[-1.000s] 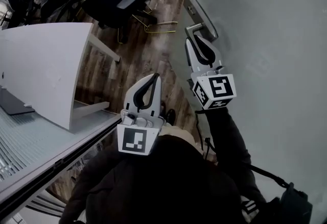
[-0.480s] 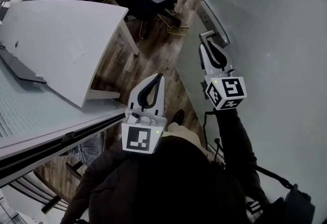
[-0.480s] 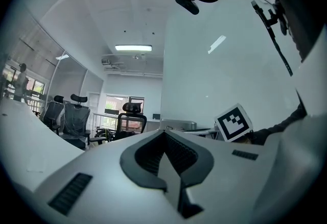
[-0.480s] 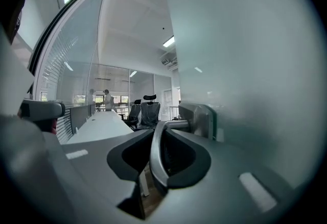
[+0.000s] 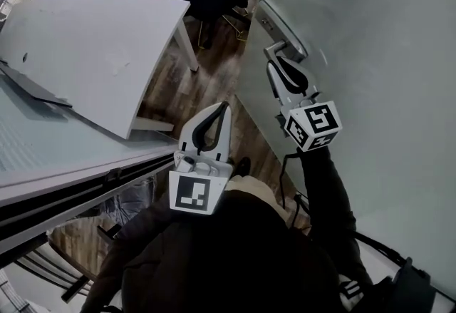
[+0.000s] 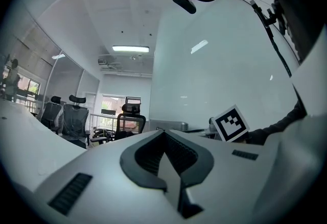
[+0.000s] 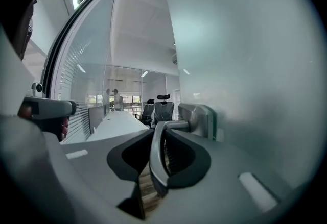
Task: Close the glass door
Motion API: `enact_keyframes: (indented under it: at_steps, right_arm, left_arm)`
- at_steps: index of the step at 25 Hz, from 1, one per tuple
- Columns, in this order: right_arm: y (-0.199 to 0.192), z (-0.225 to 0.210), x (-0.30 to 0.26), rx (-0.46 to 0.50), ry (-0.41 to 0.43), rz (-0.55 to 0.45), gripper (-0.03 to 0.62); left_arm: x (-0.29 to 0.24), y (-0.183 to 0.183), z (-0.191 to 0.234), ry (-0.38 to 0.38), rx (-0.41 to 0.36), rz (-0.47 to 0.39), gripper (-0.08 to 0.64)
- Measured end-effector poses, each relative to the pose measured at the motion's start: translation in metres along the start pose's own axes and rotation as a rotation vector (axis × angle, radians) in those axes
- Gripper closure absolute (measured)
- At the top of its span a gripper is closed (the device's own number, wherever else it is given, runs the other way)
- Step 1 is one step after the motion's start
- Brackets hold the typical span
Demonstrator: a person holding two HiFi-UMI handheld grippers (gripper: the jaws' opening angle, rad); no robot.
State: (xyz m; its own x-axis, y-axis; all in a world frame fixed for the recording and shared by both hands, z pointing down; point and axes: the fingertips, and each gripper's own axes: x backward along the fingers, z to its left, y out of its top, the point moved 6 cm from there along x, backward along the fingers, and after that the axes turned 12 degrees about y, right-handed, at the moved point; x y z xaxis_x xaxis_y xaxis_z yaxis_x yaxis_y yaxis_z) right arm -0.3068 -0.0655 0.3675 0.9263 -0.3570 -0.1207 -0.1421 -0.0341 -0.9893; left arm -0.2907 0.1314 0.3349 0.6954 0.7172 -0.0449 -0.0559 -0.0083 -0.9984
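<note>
Firmly, the curved metal lever handle (image 7: 154, 162) of the frosted glass door (image 5: 370, 26) is clamped by the right gripper (image 5: 283, 62); the left gripper (image 5: 220, 108) is held closed on nothing.

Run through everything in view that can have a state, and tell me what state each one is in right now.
frosted glass door: open, its free edge clear of any frame.
right gripper: shut on the silver metal lever handle.
silver metal lever handle: clamped between the right gripper's jaws.
left gripper: shut, nothing between its jaws.
</note>
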Motion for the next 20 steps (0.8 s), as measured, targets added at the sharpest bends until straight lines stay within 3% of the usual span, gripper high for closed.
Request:
enact_keyframes:
  at_steps: [10, 14, 20]
  right_arm:
    - [0.009, 0.08, -0.01, 0.021, 0.109, 0.014, 0.528]
    - [0.009, 0.105, 0.001, 0.029, 0.15, 0.021, 0.526]
    - [-0.002, 0.145, -0.001, 0.027, 0.212, -0.002, 0.526]
  left_arm:
    - [0.059, 0.023, 0.012, 0.099, -0.007, -0.066, 0.563]
    - [0.086, 0.022, 0.003, 0.137, -0.036, -0.04, 0.563]
    - [0.128, 0.01, 0.007, 0.217, -0.01, -0.005, 0.563]
